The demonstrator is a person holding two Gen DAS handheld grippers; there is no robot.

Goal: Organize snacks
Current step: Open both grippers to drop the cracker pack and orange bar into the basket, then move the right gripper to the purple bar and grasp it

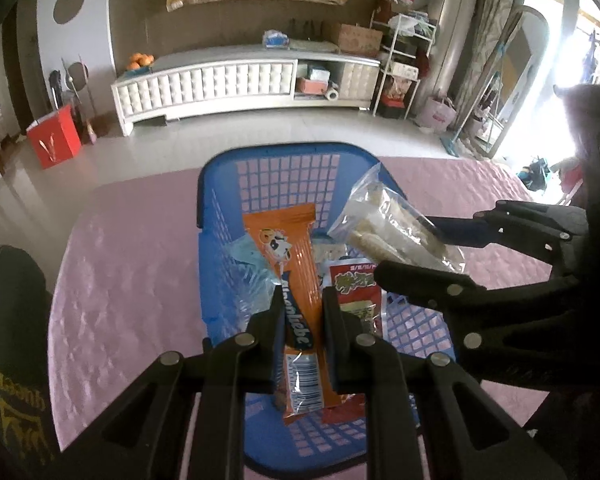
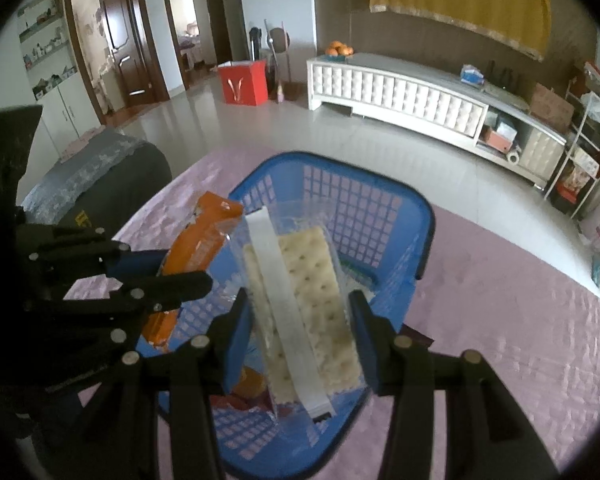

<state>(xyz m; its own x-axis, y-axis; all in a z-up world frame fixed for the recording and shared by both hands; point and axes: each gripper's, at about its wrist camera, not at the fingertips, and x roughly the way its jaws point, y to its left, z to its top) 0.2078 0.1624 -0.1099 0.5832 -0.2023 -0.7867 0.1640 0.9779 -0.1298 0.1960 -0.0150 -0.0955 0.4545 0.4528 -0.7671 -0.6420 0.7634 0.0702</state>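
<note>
My left gripper (image 1: pixel 303 292) is shut on an orange Alpenliebe candy packet (image 1: pixel 296 264), held lengthwise above the blue plastic basket (image 1: pixel 284 151). My right gripper (image 2: pixel 299 294) is shut on a clear pack of pale crackers (image 2: pixel 312 292) with a white strip down it, over the same basket (image 2: pixel 427 216). Each gripper also shows in the other's view: the right gripper (image 1: pixel 402 245) with the cracker pack (image 1: pixel 388 224), and the left gripper (image 2: pixel 186 268) with the orange packet (image 2: pixel 204 236). A red snack packet (image 1: pixel 356 288) and a light blue wrapper (image 1: pixel 248 268) lie inside the basket.
The basket stands on a pink quilted cloth (image 1: pixel 120 260) that covers the table. A dark bag (image 1: pixel 16 340) with yellow lettering sits at the table's left edge. Beyond the table are the tiled floor, a red box (image 1: pixel 54 140) and a long white cabinet (image 1: pixel 220 80).
</note>
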